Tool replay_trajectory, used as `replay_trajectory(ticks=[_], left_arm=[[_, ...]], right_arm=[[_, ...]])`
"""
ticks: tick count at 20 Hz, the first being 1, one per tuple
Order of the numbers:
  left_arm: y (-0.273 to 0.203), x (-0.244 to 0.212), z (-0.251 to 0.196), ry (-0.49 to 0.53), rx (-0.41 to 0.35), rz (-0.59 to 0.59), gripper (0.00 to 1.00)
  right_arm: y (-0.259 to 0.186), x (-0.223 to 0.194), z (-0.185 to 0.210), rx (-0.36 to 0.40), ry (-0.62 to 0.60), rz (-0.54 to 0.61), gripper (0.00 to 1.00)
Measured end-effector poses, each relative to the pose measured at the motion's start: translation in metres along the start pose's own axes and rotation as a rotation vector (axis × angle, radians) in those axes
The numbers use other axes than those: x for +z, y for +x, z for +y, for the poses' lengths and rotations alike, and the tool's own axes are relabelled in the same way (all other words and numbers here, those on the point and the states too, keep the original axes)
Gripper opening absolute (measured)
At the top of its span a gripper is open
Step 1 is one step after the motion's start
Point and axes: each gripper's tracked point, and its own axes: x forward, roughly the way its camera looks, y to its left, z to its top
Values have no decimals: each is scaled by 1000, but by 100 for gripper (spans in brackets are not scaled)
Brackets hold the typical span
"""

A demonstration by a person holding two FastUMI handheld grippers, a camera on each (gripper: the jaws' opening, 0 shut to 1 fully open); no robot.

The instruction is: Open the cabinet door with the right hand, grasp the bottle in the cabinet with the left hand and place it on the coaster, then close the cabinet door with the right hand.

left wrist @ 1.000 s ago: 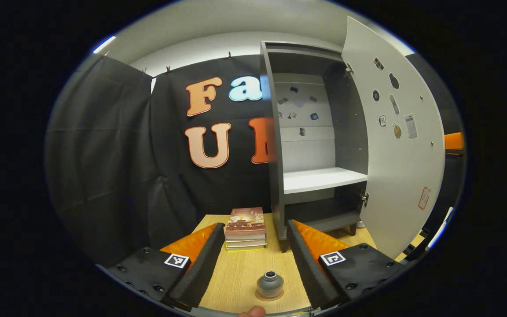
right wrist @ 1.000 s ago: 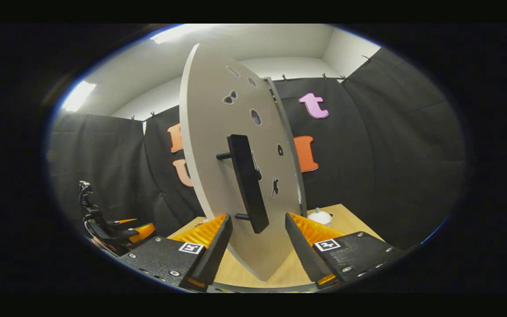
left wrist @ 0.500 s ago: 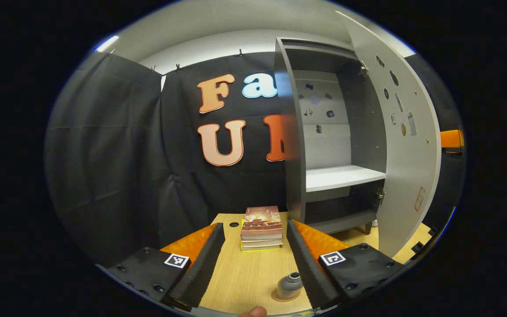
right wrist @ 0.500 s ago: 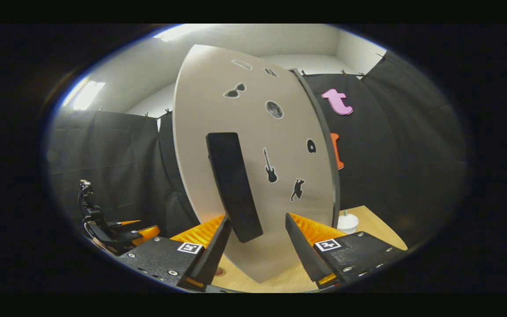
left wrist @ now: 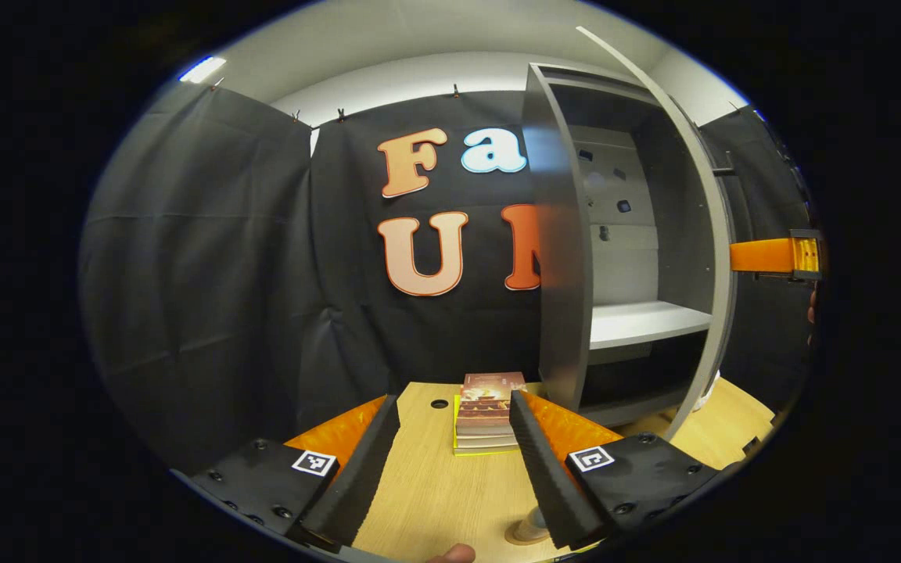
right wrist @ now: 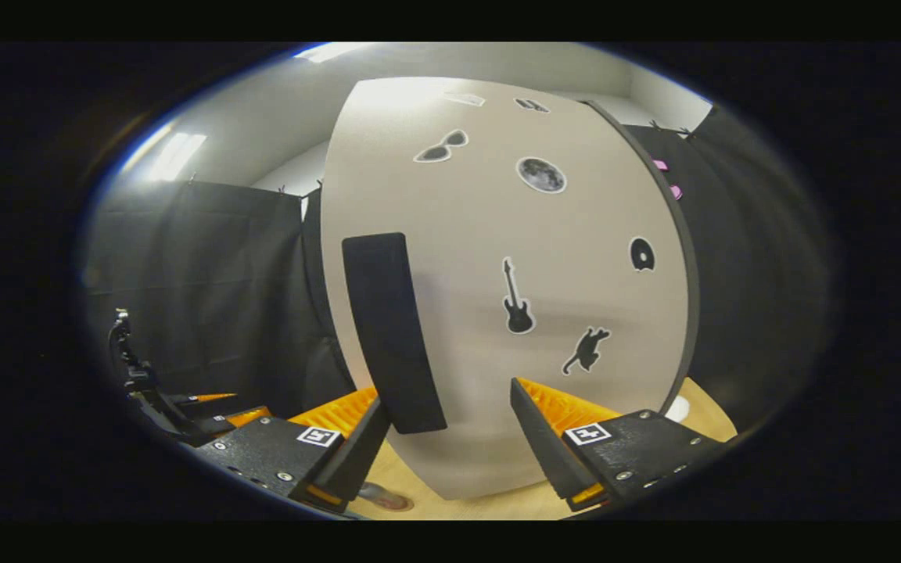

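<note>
The tall grey cabinet (left wrist: 568, 258) stands on the light wooden table (left wrist: 435, 493), its white sticker-covered door (right wrist: 497, 297) partly ajar. Right gripper (right wrist: 446, 438) is spread before the door's black bar handle (right wrist: 392, 328). Left gripper (left wrist: 450, 461) is spread, empty. The small grey bottle (left wrist: 533, 522) sits on the round brown coaster (left wrist: 519, 538), by its right finger.

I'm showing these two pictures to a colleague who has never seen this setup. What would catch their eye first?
Probably the pale cabinet door, which looms across the middle of the right gripper view with its dark handle and stickers of a guitar, cat and moon, the right gripper open just before it. In the left gripper view, the grey cabinet stands partly open at right, a stack of books on the wooden table ahead.
</note>
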Motion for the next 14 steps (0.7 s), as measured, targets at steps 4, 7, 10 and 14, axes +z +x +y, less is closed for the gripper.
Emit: replay_trajectory(ticks=[4,7,10,14], left_arm=[[15,-6,13,-20,11,8,93],[26,-10,20,-24,10,10,93],[40,-11,24,-24,-3,5,93],[56,-17,20,-31,-36,15,93]], right_arm=[[24,2,13,-22,-26,-11,90],[33,-1,25,-75,-47,-26,92],[41,-12,40,-137,-98,-39,93],[33,-17,41,-205,-104,-52,94]])
